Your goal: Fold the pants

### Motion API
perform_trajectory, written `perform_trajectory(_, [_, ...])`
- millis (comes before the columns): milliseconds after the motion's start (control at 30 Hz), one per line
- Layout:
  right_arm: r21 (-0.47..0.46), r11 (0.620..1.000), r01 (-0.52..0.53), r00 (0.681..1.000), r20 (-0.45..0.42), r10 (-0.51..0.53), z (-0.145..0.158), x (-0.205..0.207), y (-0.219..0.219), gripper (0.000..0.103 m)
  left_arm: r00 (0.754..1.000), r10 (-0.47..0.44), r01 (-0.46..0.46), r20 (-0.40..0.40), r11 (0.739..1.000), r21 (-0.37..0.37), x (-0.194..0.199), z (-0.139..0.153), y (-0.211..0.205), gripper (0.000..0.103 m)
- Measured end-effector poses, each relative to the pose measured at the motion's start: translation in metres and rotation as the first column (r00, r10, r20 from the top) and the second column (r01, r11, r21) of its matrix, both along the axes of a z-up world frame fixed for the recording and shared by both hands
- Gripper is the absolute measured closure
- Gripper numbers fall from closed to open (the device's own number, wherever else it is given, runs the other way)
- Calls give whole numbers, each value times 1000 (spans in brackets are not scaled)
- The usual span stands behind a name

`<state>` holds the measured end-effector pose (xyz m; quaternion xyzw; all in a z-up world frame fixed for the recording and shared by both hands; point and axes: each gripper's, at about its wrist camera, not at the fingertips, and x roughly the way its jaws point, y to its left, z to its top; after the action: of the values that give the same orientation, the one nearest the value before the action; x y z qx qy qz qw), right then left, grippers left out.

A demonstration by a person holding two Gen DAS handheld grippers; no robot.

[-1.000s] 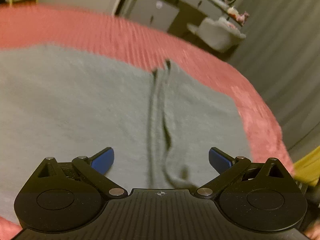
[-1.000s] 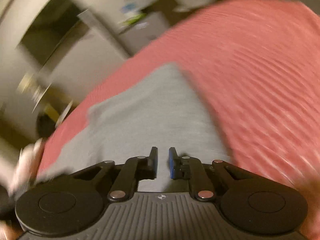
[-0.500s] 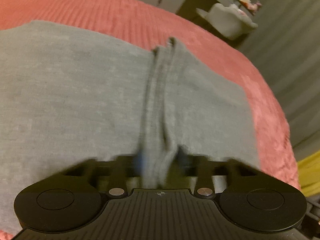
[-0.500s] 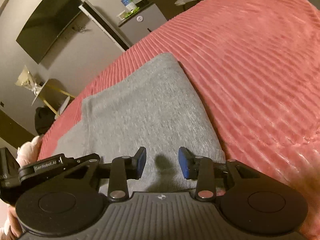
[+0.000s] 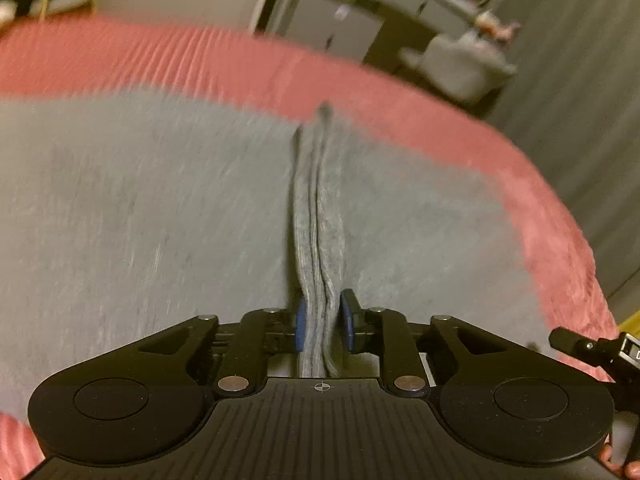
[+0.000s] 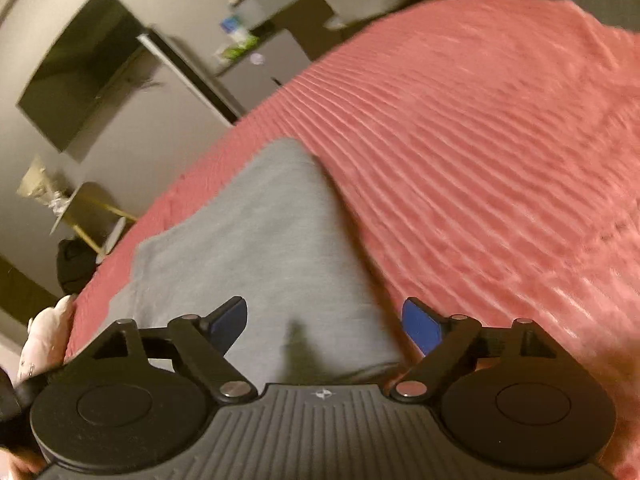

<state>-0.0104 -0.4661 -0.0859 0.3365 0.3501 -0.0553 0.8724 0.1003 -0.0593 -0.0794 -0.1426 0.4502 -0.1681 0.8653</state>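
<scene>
My left claw (image 5: 320,326) is pinching the pants (image 5: 160,220): its two blue pads (image 5: 301,326) press from both sides on a raised ridge of gray cloth that runs straight away from me, with several layers of fabric bunched between them. The ridge stands up from the rest of the pants, which lie spread flat to either side of it on the red bedspread (image 5: 440,128). The far end of the ridge reaches the far edge of the gray cloth, where the red ribbed cover begins. At the right edge of this view a black part of the other tool (image 5: 592,350) pokes in, low over the cover's rim.

My right claw (image 6: 326,322) is spread wide, holding nothing. Its blue pads (image 6: 420,326) stand well apart above the near end of the pants (image 6: 260,248), the left one over gray cloth and the right one near the line where gray meets red. A small dark shadow lies on the cloth between them. From here the pants stretch away to the upper left as a long gray strip, and the bedspread (image 6: 480,140) fills the right side.

Beyond the bed I see a dark TV (image 6: 80,72) on the wall and a gray cabinet (image 6: 272,68) with clutter on top. Both views are somewhat blurred.
</scene>
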Motion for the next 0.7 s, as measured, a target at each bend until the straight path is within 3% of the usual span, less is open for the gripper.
perform_trajectory(33, [11, 1000, -4, 1000, -13, 4, -3, 3, -1, 17, 999, 27, -28, -32, 999, -17, 3, -4, 5, 71])
perform_trajectory(133, [-3, 1000, -31, 999, -20, 31, -7, 13, 3, 17, 998, 64, -64, -27, 998, -28, 11, 0, 10, 57])
perform_trajectory(200, [-65, 996, -55, 998, -12, 54, -1, 16, 12, 17, 997, 73, -73, 7, 997, -15, 17, 8, 6, 28])
perform_trajectory(233, [-92, 993, -74, 997, -2, 74, 2, 16, 17, 17, 997, 72, -72, 10, 997, -22, 22, 10, 3, 25])
perform_trajectory(333, [-176, 974, -141, 990, 1, 144, 9, 22, 31, 16, 998, 61, -60, 21, 998, -28, 43, 17, -8, 25])
perform_trajectory(400, [-169, 972, -162, 986, 11, 167, 9, 26, 32, 21, 997, 70, -70, 41, 998, -2, 59, 21, -14, 25])
perform_trajectory(467, [-129, 980, -152, 987, 26, 157, 7, 27, 24, 42, 997, 70, -71, 31, 997, 25, 79, 19, -21, 26])
perform_trajectory(567, [-74, 995, -69, 997, 38, 72, 5, 28, 10, 67, 998, 48, -50, 32, 996, 72, 98, 12, -32, 39])
perform_trajectory(700, [-156, 987, -42, 991, 123, 62, 14, 39, 14, 73, 997, -1, -7, 76, 994, 112, 105, 13, -46, 49])
